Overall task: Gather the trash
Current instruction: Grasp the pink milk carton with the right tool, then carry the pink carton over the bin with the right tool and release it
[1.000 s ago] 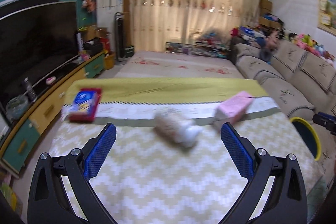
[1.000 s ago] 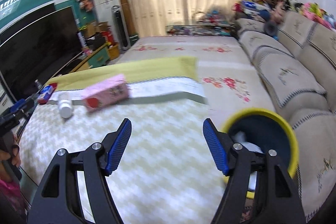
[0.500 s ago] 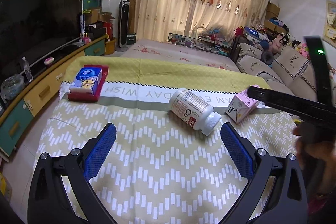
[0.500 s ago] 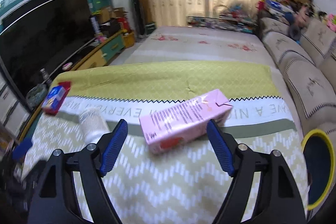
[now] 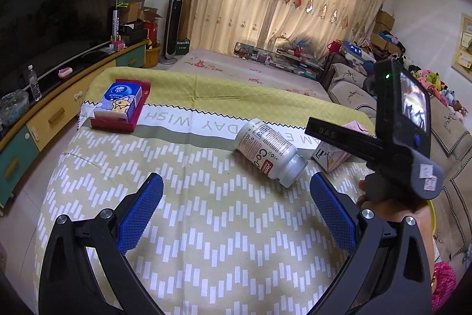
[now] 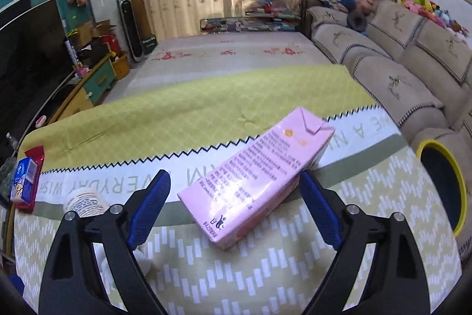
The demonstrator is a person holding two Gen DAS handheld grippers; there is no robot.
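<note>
Collection barely begun: pink rectangular drink carton lies on the zigzag-patterned cloth surface between the spread jaws of the right gripper, ungrasped. White plastic pill bottle remains; left gripper spread, empty. Yellow-rimmed dark bin contents unclear.

The left gripper is held low and level, its two black arms spread wide with the blue-padded fingers far apart and nothing between them. The right gripper is also spread wide, its blue pads standing apart on either side of a pink carton without pressing on it. In the left wrist view, the person's right hand shows at the right edge, wrapped around the black handle of the right gripper's body, which points away and to the left.
</note>
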